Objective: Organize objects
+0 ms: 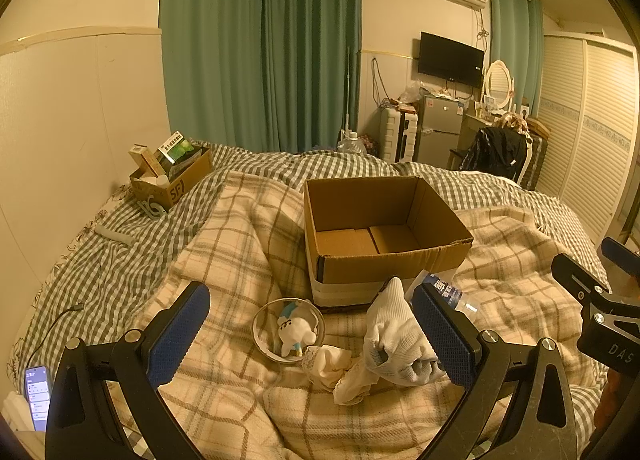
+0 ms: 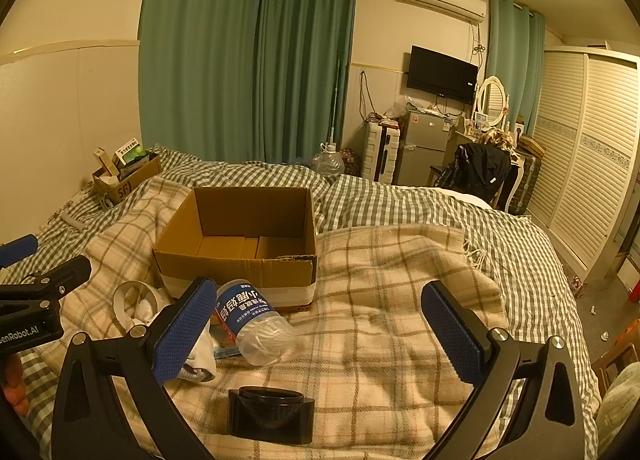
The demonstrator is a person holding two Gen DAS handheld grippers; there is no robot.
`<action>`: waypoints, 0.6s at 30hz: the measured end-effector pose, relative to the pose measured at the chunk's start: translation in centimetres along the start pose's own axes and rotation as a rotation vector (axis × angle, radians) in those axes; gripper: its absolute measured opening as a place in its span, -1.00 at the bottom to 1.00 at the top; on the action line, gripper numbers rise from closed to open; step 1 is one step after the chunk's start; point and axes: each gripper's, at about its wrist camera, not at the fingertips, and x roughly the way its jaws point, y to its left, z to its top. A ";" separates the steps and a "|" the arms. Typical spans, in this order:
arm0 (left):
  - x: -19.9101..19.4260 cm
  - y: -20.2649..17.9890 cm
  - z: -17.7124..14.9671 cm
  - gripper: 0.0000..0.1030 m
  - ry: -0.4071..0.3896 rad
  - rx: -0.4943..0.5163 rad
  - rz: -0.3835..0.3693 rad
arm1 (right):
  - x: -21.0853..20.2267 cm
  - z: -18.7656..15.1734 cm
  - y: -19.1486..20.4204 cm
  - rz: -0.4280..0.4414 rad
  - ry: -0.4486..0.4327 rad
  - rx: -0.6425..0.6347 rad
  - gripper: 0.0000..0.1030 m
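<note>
An empty cardboard box (image 1: 384, 228) sits open on the plaid blanket; it also shows in the right wrist view (image 2: 240, 244). In front of it lie a small bowl (image 1: 262, 334) holding a white plush toy (image 1: 294, 330), a white sock (image 1: 396, 340), a cream cloth (image 1: 340, 368) and a clear water bottle with a blue label (image 2: 252, 320). A black round holder (image 2: 272, 414) lies nearest in the right wrist view. My left gripper (image 1: 312, 334) is open above the bowl and sock. My right gripper (image 2: 320, 328) is open, just right of the bottle.
A smaller box (image 1: 172, 176) with cartons stands at the bed's far left by the wall. A phone (image 1: 38, 396) with a cable lies at the left edge. A fridge (image 1: 438, 132), chair and wardrobe stand beyond the bed.
</note>
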 end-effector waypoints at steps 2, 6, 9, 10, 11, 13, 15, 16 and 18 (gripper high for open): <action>0.0 0.1 0.0 1.00 -0.001 0.000 0.000 | 0.0 0.0 0.0 0.000 0.000 0.000 0.99; -0.2 0.2 -0.1 1.00 -0.001 -0.001 0.000 | 0.0 0.0 0.0 0.000 -0.002 -0.001 0.99; -0.2 0.2 0.0 1.00 -0.001 0.002 -0.001 | 0.0 0.1 -0.1 -0.001 -0.003 -0.001 0.99; -0.3 0.3 -0.1 1.00 -0.001 0.004 -0.001 | -0.1 0.1 -0.1 -0.002 -0.003 -0.002 0.99; -0.3 0.3 0.0 1.00 -0.001 0.005 -0.001 | -0.1 0.2 0.0 -0.002 -0.003 -0.004 0.99; -0.3 0.3 0.1 1.00 0.001 0.006 -0.001 | -0.1 0.2 0.1 -0.002 -0.001 -0.008 0.99; -0.1 0.1 0.1 1.00 0.004 0.008 0.001 | -0.2 0.2 0.1 -0.002 0.001 -0.013 0.99; -0.1 0.1 0.1 1.00 0.007 0.009 0.002 | -0.2 0.2 0.1 -0.003 0.001 -0.014 0.99; 0.2 0.1 0.0 1.00 0.019 0.009 0.004 | -0.3 0.2 0.1 -0.004 0.006 -0.018 0.99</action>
